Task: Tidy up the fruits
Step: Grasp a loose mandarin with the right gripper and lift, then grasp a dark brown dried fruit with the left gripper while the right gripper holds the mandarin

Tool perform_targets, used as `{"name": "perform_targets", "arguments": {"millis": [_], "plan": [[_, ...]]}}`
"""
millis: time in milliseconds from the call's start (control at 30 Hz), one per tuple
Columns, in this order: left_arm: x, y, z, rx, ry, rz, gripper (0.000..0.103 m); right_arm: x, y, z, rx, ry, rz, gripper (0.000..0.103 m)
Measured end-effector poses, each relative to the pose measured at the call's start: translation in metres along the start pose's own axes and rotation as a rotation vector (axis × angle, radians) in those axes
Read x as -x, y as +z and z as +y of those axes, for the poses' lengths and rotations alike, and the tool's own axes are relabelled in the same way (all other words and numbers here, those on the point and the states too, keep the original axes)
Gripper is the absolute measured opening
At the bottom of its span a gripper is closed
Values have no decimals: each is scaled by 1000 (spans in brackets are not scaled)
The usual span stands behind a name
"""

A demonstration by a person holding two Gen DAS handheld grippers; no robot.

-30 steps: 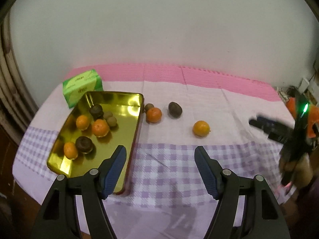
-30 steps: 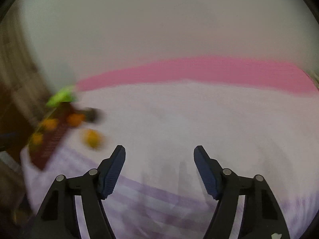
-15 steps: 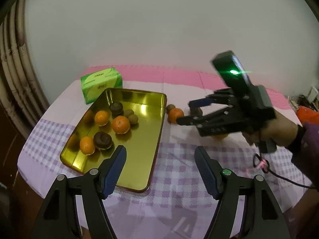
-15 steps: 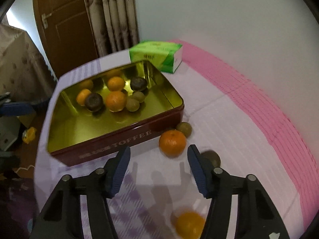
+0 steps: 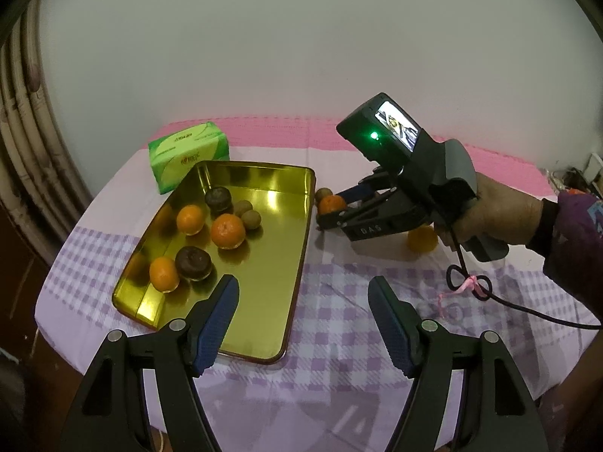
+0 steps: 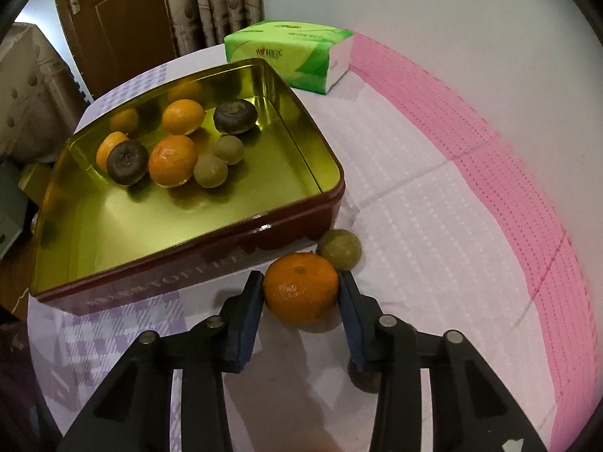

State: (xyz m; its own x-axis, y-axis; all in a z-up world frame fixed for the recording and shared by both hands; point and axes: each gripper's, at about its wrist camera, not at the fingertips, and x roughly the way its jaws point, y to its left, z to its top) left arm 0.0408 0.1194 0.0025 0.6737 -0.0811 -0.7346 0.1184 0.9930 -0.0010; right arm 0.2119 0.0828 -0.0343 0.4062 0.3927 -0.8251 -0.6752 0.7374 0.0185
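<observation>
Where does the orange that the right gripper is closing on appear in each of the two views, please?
Left wrist view: orange right of centre, just outside the gold tin's far right corner.
Right wrist view: lower centre, between the right gripper's fingers.
Shared landmark: green tissue pack.

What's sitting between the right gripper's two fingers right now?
An orange, on the tablecloth just outside the gold tin; the right wrist view shows both pads against its sides.
</observation>
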Motion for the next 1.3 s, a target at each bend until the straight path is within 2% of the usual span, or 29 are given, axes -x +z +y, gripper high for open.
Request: {"name": "perform_targets", "arguments": {"millis": [67, 167, 200, 267, 333, 467, 600, 700, 833, 1100, 1300], "plan": [[-1, -1, -2, -6, 6, 1, 71, 8, -3, 1, -31, -13, -49, 35], [-6, -3, -2, -6, -7, 21, 71, 51, -26, -6, -148, -4, -182, 35], [-6, -5, -4, -7, -23, 27, 71, 65, -38, -10, -190, -7, -219, 35], [-8, -6, -9, -22, -40, 31, 71, 96, -75, -24, -291, -77, -278, 35], [-11, -8, -15, -31, -73, 52, 71, 115, -118, -40, -384, -157, -285, 35], [-18, -9, -31, -43, -126, 96, 71, 139, -207, -77, -579, -303, -236, 35], [-26, 0, -52, -84, -151, 110, 72, 153, -268, -96, -700, -394, -217, 35], [-41, 13, -65, -84, -182, 134, 72, 151, -289, -103, -751, -431, -206, 35], [-67, 32, -79, -53, -253, 177, 73, 149, -301, -106, -795, -419, -244, 35], [-108, 57, -98, -50, -202, 194, 73, 150, -311, -114, -825, -371, -275, 35], [-149, 93, -91, 34, -172, 200, 73, 152, -312, -112, -810, -359, -290, 36]]}}
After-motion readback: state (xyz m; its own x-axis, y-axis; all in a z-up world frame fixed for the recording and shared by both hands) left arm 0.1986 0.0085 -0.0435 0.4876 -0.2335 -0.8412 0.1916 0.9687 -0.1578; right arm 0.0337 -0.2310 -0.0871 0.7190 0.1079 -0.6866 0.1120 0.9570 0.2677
